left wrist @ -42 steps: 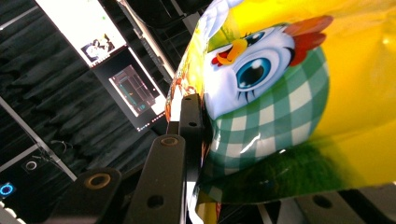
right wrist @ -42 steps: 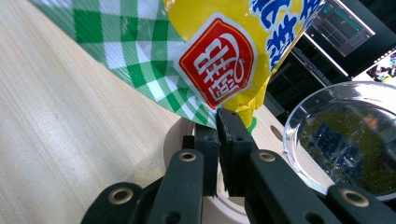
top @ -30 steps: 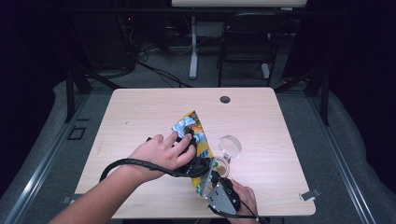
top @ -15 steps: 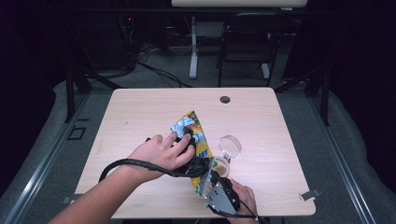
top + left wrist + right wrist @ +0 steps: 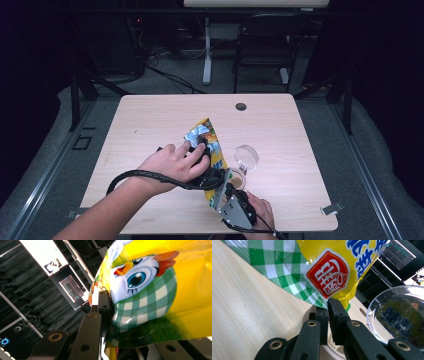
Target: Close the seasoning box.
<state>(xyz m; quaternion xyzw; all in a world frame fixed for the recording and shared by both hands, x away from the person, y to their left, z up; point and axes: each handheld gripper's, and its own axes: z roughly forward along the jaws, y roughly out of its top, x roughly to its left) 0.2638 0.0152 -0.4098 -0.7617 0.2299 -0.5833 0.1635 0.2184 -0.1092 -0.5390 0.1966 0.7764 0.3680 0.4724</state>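
Your left gripper (image 5: 207, 165) is clamped on the upper part of a yellow snack bag (image 5: 212, 145), and your right gripper (image 5: 226, 187) pinches the bag's lower corner; both pairs of jaws are pressed together on the foil. Going from largest to smallest: the wooden table (image 5: 150, 125) spans the middle of the high view, with a dark round hole (image 5: 241, 106) near its far edge. Your left forearm (image 5: 110, 210) comes in from the bottom left, and that hand (image 5: 172, 162) wraps over the top of its gripper, whose black cable (image 5: 145, 175) loops back along your wrist. Your right hand (image 5: 260, 212) sits at the near edge of the table, under the grey plate on top of its gripper.

The bag is held above the table, near its centre and a little toward you, stretched lengthwise between the two grippers. In the left gripper view its print shows a cartoon chicken with a green checked body (image 5: 145, 302), and one black jaw lies against the bag's edge. In the right gripper view a red seal with a white character (image 5: 328, 273) sits just above the closed jaws.

A clear glass bowl (image 5: 246, 155) stands on the table just to the right of the bag. A small pale wooden ring (image 5: 312, 340), possibly a coaster, lies beneath the right gripper.
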